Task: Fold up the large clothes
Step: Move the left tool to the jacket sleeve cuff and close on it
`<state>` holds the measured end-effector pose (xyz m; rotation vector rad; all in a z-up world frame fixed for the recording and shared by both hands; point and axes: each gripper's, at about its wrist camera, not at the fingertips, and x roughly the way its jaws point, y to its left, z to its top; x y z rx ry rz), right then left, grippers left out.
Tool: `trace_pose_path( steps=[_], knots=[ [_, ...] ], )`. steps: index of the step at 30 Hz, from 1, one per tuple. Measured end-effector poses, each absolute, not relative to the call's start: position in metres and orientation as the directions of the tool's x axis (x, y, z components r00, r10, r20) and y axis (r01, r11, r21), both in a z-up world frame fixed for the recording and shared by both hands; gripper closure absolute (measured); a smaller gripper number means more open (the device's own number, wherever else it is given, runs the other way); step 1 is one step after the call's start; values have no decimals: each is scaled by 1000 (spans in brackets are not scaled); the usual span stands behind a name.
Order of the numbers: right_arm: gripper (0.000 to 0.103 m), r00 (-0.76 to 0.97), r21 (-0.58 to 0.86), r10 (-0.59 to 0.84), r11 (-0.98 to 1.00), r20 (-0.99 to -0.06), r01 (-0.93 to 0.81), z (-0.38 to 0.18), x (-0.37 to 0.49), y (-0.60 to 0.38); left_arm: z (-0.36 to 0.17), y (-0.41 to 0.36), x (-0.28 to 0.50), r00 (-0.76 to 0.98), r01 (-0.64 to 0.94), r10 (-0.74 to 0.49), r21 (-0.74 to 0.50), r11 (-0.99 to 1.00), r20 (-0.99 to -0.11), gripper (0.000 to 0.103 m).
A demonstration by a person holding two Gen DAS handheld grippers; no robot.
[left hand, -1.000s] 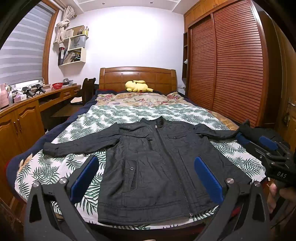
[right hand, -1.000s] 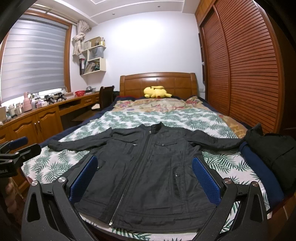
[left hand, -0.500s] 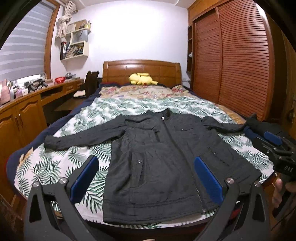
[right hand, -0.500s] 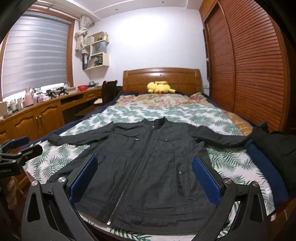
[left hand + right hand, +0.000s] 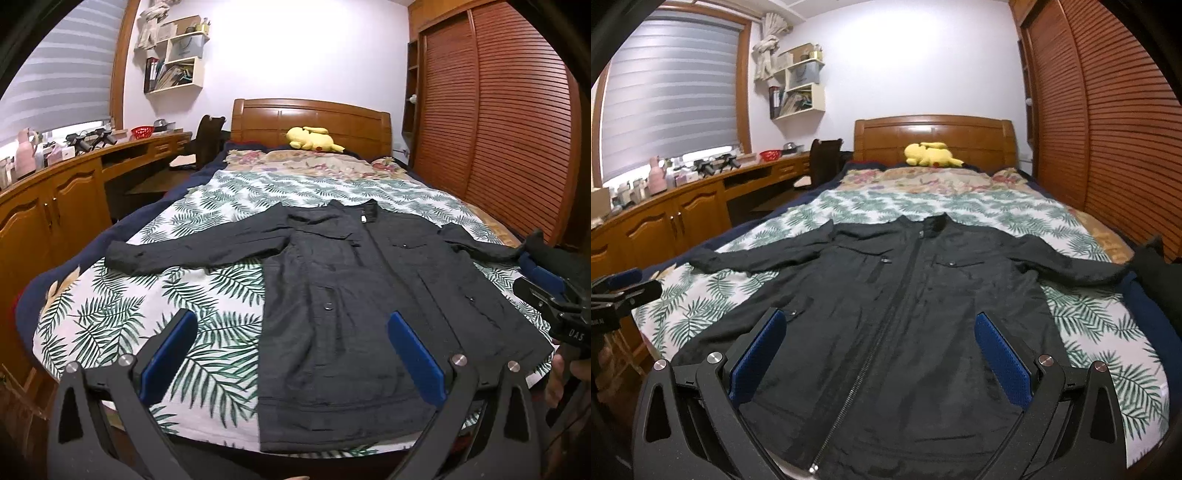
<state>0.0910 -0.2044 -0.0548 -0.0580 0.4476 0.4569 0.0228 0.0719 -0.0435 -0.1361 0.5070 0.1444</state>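
While nothing is yet gripped, a dark zip-front jacket [image 5: 373,295] is seen spread flat, front up, on the leaf-print bedspread [image 5: 155,314] of the bed, its collar toward the wooden headboard [image 5: 310,122] and its hem at the near edge. Both sleeves are stretched out sideways, so the body's long axis runs away from the cameras and the sleeves lie across it.

The left gripper [image 5: 291,354] is held above the near edge with its blue-padded fingers [image 5: 168,356] spread wide and nothing between them; the jacket's left side edge and hem corner lie just ahead between them, and the left sleeve [image 5: 192,251] lies farther off, up and to the left. The right gripper [image 5: 879,354] is likewise held wide apart and empty, centred over the lower body near the zip, with the right sleeve [image 5: 1071,266] well off to its right.

By these views, each sleeve is nearer to the gripper on its own side, and a fold inward across the zip line would probably be started from there. A yellow plush toy [image 5: 932,153] rests against the headboard, well clear of the jacket.
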Motion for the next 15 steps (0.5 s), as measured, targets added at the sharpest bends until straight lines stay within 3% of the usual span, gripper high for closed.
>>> trace_pose_path(
  steps=[15],
  knots=[
    [0, 747, -3, 489, 836, -450, -549, -78, 143, -152, -72, 131, 42, 834, -289, 228, -44, 956, -503, 0]
  ],
)
